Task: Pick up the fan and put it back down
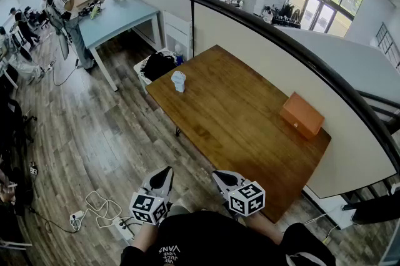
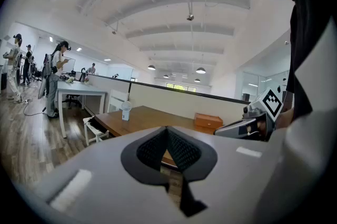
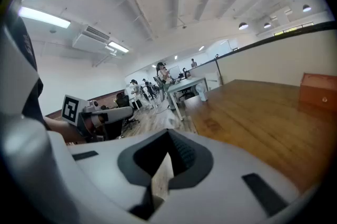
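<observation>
A small white fan (image 1: 179, 81) stands upright at the far left end of the brown wooden table (image 1: 237, 133); it also shows small in the left gripper view as the fan (image 2: 126, 111) and in the right gripper view as the fan (image 3: 201, 93). My left gripper (image 1: 166, 172) and right gripper (image 1: 217, 176) hang side by side in front of the table's near edge, close to my body and far from the fan. Both are shut with nothing between the jaws. The left gripper (image 2: 167, 130) looks toward the table; the right gripper (image 3: 169, 134) looks along the tabletop.
An orange box (image 1: 302, 114) lies at the table's right side by the partition wall (image 1: 262, 65). A white chair with a black bag (image 1: 157, 65) stands beyond the fan. Cables and a power strip (image 1: 119, 225) lie on the floor at left. People stand at a far blue table (image 1: 115, 15).
</observation>
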Tool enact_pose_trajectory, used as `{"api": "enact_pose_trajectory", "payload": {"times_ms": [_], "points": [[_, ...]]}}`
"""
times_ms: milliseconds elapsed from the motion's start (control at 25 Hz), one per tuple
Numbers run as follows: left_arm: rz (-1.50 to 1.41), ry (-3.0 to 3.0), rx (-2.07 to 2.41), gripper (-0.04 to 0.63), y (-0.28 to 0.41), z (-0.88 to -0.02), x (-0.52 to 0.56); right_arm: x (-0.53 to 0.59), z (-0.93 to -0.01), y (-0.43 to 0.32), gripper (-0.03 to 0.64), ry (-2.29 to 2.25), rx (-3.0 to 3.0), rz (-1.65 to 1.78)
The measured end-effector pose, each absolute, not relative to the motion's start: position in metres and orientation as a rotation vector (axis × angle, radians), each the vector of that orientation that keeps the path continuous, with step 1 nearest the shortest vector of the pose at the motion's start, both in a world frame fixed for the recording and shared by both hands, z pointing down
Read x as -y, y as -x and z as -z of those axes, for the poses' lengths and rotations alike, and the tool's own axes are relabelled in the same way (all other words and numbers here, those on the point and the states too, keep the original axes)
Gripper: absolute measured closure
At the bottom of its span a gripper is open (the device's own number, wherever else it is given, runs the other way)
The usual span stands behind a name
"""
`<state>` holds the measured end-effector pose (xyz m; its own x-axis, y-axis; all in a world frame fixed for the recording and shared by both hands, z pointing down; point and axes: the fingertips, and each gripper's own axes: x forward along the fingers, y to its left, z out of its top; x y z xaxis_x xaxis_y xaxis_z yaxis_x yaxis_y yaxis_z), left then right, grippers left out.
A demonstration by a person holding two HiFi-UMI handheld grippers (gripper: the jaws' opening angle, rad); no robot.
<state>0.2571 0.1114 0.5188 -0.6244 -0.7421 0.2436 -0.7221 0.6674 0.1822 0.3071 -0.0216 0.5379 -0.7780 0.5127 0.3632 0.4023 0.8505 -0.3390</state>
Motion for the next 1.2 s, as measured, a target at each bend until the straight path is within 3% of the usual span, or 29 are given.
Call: {"api": "enact_pose_trajectory", "payload": {"times_ms": [600,640,720,1200], "points": [[0.162,-1.214,2.593,0.577,-0.216,-0.521,-0.132,0.003,-0.516,-0.264,0.590,0.688,2.707,-0.486],[0.170,-1.230,2.584,0.558,-0.209,-0.521,-0.135,-0.001,-0.517,-0.256,0.541,0.682,2.699,-0.483],[0.168,-1.263,2.557,0.415,-0.192,-0.523,-0.142,-0.009,-0.520,-0.238,0.406,0.646,2.689,-0.472],[0.109,-1.548,2.348,0.368,-0.050,-0.527,-0.209,-0.061,-0.521,-0.124,0.390,0.228,2.760,-0.516]]}}
